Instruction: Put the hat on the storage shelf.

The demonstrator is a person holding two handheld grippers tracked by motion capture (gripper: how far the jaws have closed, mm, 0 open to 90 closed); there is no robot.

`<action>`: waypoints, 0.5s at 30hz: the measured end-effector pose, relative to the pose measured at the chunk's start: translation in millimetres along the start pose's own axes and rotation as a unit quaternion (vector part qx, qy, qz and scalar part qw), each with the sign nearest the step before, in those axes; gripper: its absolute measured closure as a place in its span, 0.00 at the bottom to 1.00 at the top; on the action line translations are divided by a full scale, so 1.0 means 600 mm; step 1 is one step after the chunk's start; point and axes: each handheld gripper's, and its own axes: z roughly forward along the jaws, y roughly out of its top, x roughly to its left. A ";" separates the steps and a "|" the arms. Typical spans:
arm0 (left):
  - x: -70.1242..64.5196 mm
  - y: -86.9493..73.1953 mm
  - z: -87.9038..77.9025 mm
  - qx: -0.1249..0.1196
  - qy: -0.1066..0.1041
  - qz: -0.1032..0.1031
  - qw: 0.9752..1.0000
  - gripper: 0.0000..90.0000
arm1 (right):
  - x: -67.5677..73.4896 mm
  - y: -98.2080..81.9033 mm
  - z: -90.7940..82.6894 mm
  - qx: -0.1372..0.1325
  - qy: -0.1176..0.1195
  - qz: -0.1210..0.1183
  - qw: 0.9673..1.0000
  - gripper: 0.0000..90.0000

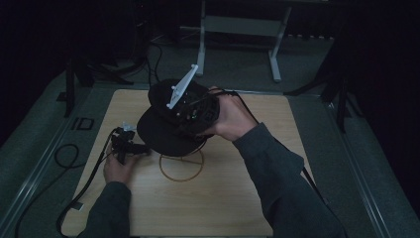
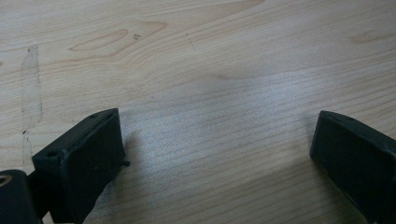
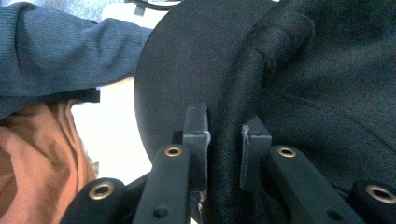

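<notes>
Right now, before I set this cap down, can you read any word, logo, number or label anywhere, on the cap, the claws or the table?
No readable text anywhere.
Cap: plain black, no logo or label on the parts that show.
Right claw, shut on the cap's edge: bare metal and rivets, no marking.
Left claw: plain black, no marking.
Table: wood grain and scuffs alone.
Ring stand: bare wire.
</notes>
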 end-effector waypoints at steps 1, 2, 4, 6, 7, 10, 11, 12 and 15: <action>0.000 0.000 0.000 0.001 -0.001 0.000 1.000 0.03 | 0.001 0.003 0.003 0.000 0.002 -0.001 1.000 0.86; 0.000 0.000 0.000 0.001 -0.001 0.001 1.000 0.03 | 0.002 0.004 0.005 0.000 0.003 -0.002 1.000 0.86; 0.000 0.000 0.000 0.002 -0.001 0.000 1.000 0.03 | 0.004 0.007 0.008 0.003 0.007 -0.003 1.000 0.86; 0.000 0.000 0.000 0.002 -0.001 0.000 1.000 0.03 | 0.004 0.008 0.010 0.002 0.007 -0.005 1.000 0.86; 0.000 0.000 0.000 0.000 0.000 0.000 1.000 0.03 | 0.005 0.010 0.015 0.006 0.009 -0.006 1.000 0.86; 0.000 0.000 0.000 0.000 0.000 0.000 1.000 0.03 | 0.007 0.011 0.021 0.009 0.012 -0.007 1.000 0.86; 0.000 0.000 0.000 0.001 -0.001 0.000 1.000 0.03 | 0.008 0.012 0.023 0.010 0.013 -0.008 1.000 0.86; 0.000 0.000 0.000 0.002 -0.001 0.000 1.000 0.03 | 0.008 0.012 0.025 0.012 0.013 -0.009 1.000 0.86; 0.000 0.000 0.000 0.001 -0.001 0.000 1.000 0.03 | 0.009 0.012 0.027 0.014 0.012 -0.009 1.000 0.86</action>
